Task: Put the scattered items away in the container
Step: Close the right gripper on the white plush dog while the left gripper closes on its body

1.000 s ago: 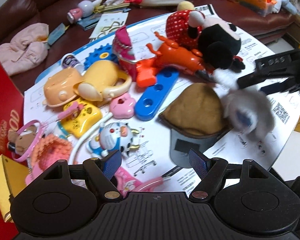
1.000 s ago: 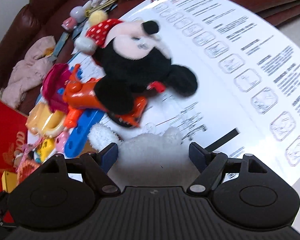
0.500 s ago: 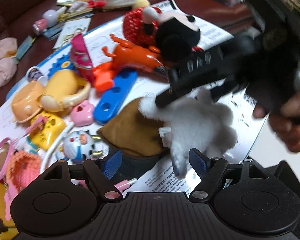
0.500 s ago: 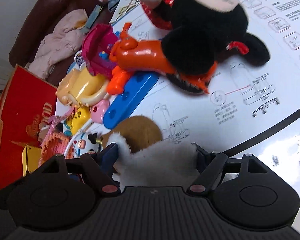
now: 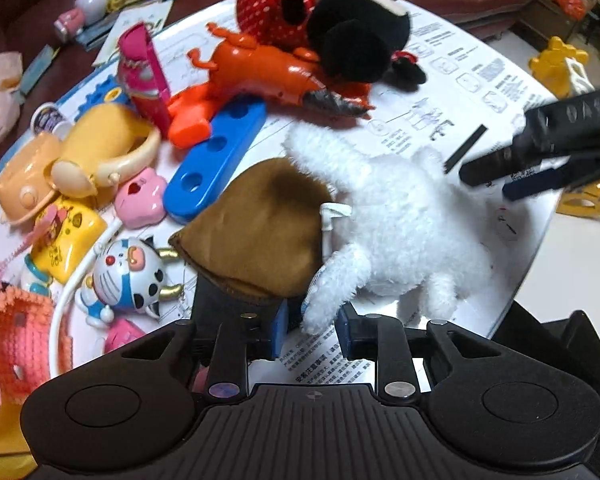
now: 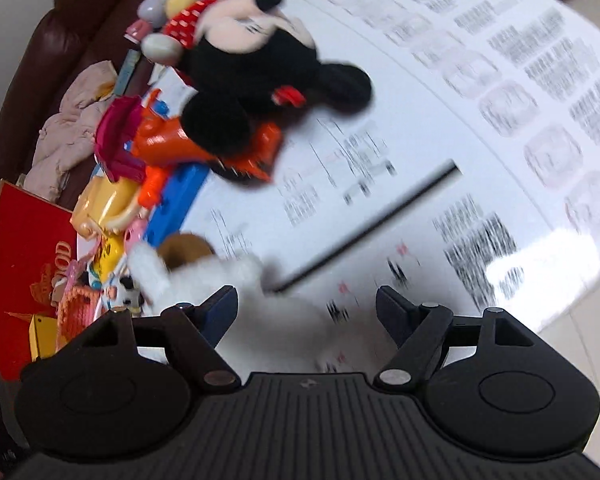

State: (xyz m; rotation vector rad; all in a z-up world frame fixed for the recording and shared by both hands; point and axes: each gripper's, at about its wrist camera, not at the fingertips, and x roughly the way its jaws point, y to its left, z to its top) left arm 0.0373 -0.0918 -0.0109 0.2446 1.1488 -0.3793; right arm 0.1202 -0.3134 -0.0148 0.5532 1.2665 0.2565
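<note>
right now the left gripper (image 5: 312, 330) is closing, with one leg of the white plush toy (image 5: 400, 224) between its blue pads (image 5: 280, 326) — pads look near the fur, not yet clearly pinching. plush lies flat on the paper sheet (image 5: 440, 92), long axis running away and to the right from those fingers, its far end toward the right gripper (image 5: 496, 180). right gripper is open, empty, just beside the plush. left hand is plainly nearer. red box (image 6: 24, 248) — probably the container — sits off at the left edge of the pile.
</note>
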